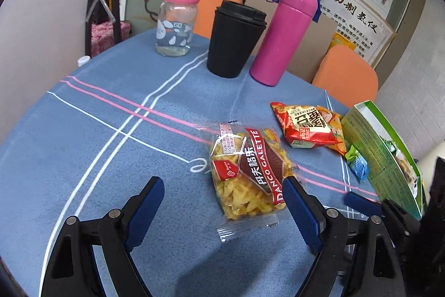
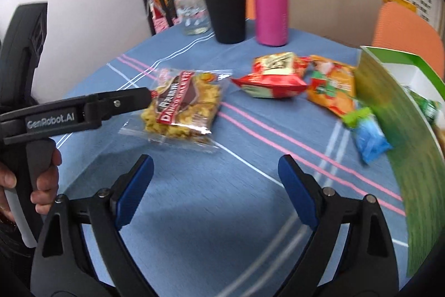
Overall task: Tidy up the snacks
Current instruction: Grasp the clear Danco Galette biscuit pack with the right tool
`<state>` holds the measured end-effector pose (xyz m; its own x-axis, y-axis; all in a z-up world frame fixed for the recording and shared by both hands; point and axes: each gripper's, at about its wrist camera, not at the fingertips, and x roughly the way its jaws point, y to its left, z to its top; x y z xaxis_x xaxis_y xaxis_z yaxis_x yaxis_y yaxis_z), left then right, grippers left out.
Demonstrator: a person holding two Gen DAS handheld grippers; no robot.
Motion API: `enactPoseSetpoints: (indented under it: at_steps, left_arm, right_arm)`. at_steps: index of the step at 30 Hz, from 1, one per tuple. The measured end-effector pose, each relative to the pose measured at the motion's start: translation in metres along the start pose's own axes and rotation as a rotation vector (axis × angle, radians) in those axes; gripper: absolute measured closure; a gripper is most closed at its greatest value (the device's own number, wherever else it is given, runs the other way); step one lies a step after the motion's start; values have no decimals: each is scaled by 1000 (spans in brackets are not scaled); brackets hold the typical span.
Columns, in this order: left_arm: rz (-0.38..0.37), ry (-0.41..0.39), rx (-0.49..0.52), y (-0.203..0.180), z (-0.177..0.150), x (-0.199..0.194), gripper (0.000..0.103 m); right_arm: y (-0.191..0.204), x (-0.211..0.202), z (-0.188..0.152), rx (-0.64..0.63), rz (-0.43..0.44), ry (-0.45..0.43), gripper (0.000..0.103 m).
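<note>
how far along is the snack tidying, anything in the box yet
Barely started. Done: the green box already holds at least one green packet. In hand: nothing gripped; the left gripper is open by the Danco Galette bag, and the right gripper is open and empty. Left: that bag, the red packet, the orange packet and the blue-green packet all lie on the tablecloth.

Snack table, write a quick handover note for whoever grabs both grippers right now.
Left gripper: open, fingers either side of the Danco Galette packet, nothing gripped.
Right gripper: open, empty, over bare tablecloth.
Snacks: red packet, orange packet and small blue-green packet lie on the cloth beside the green box.
Done: at least one green packet sits in the box.
Left: those four packets lie outside it, Galette probably next.
</note>
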<state>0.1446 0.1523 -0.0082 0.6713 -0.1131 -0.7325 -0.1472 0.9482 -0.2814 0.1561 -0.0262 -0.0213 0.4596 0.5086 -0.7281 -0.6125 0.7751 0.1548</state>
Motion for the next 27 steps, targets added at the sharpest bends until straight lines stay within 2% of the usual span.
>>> enactPoseSetpoints:
  at_steps: [6, 18, 19, 20, 21, 24, 25, 27]
  left_arm:
    - [-30, 37, 24, 2, 5, 14, 22]
    - [-78, 95, 19, 4, 13, 34, 23]
    - [-82, 98, 21, 3, 13, 35, 28]
    - [-99, 104, 22, 2, 14, 36, 41]
    - [-123, 112, 20, 1, 14, 37, 42]
    - [-100, 101, 42, -4, 14, 35, 48]
    - [-100, 98, 41, -3, 13, 33, 50]
    - [-110, 98, 27, -1, 11, 30, 55]
  right_arm:
    - [14, 35, 16, -69, 42, 85, 23]
    - [19, 51, 32, -69, 92, 80, 23]
    - [19, 51, 32, -68, 93, 79, 25]
    - [18, 50, 32, -64, 104, 75, 37]
    - [18, 51, 33, -57, 114, 75, 45]
    - [18, 51, 33, -44, 92, 74, 47]
    - [18, 50, 32, -47, 79, 70, 52]
    - [16, 48, 30, -38, 78, 62, 55]
